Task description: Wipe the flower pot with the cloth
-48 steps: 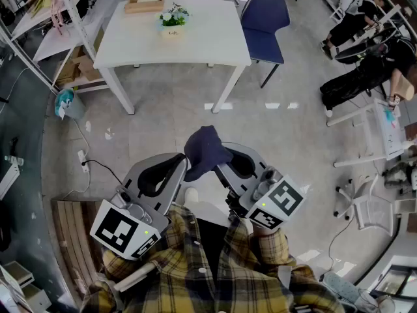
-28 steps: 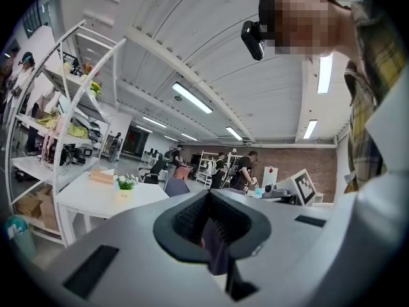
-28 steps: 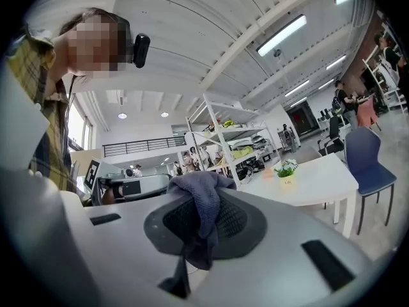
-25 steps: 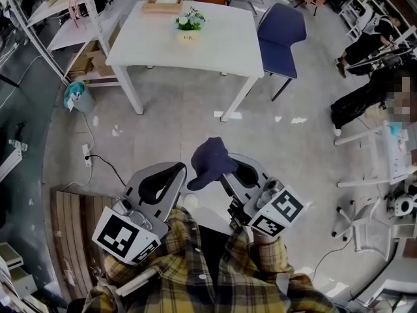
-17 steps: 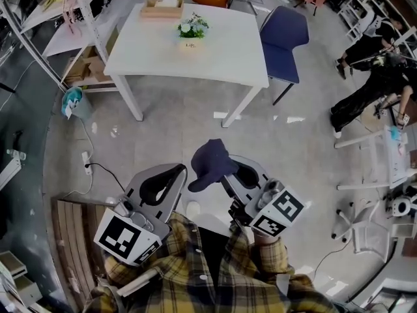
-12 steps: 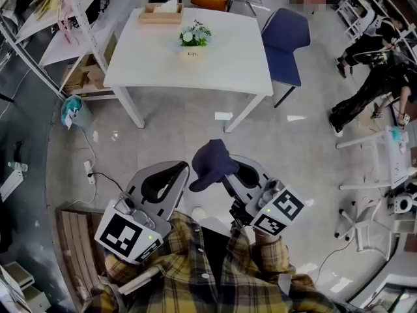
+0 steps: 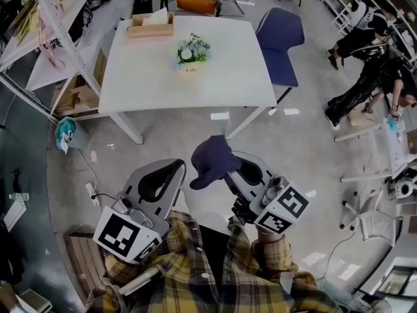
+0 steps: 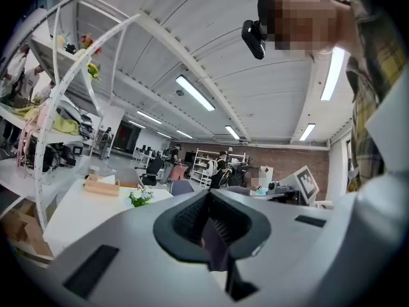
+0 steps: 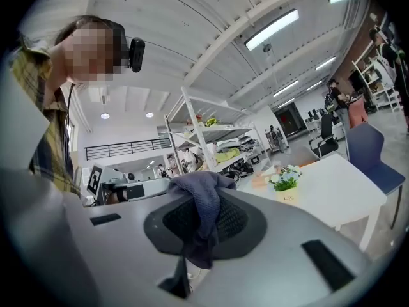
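Evidently the carry-in: right hand-held gripper [image 9: 203, 226] grips the dark cloth [image 7: 212, 160], left hand-held gripper [image 8: 208, 222] is clenched. Flower pot [image 7: 189, 66] stands on the desk [image 7: 228, 77] at twelve o'clock, well apart; likely next, bring cloth to pot.

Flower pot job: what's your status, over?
Right gripper shut on cloth; left gripper shut. Flower pot on white table ahead, not yet wiped. Only floor between.

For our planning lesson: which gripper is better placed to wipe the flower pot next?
Right: the right gripper is shut on the cloth, while the left gripper is shut and carries none.
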A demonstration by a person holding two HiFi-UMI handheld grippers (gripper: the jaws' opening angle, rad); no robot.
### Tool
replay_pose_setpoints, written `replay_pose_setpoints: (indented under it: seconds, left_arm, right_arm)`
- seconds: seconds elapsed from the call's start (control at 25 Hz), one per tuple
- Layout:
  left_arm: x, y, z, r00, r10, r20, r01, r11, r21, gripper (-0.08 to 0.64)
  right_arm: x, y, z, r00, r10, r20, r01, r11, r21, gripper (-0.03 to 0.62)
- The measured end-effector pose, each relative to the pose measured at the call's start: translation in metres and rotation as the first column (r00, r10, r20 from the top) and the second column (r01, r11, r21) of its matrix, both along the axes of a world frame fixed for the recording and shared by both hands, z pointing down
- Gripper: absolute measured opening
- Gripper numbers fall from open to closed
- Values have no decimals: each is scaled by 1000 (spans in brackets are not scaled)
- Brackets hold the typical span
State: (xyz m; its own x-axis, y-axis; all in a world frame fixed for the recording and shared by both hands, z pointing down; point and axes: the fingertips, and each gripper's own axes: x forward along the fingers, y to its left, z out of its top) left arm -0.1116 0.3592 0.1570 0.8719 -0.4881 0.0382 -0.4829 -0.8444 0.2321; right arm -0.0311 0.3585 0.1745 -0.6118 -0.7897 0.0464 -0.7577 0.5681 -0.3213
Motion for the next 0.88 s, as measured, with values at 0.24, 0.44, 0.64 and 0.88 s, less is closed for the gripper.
replay_pose_setpoints:
  seconds: [0.24,0.44,0.64,0.88]
  left_arm:
    - [-17,-31,1,1000,13,-12,-13,1000,0,9]
    - [-20,-48,6,1000,26,-15,-26,999,-28,9]
    - [-16,-68,14,1000,21,-13,-21,999,-45,9]
    - [0,-114,18,1000,14,6,-14,999,-52,9]
  right_arm:
    - [-6,-24,4,998,57,-13,-57,998,-18,21]
    - [-5,-40,5,997,78,-22,-79,996,-53,21]
    - [2,-60,13,997,81,-22,-82,994,-71,21]
    - [22,-110,19,996,89,-12,-90,993,-80,21]
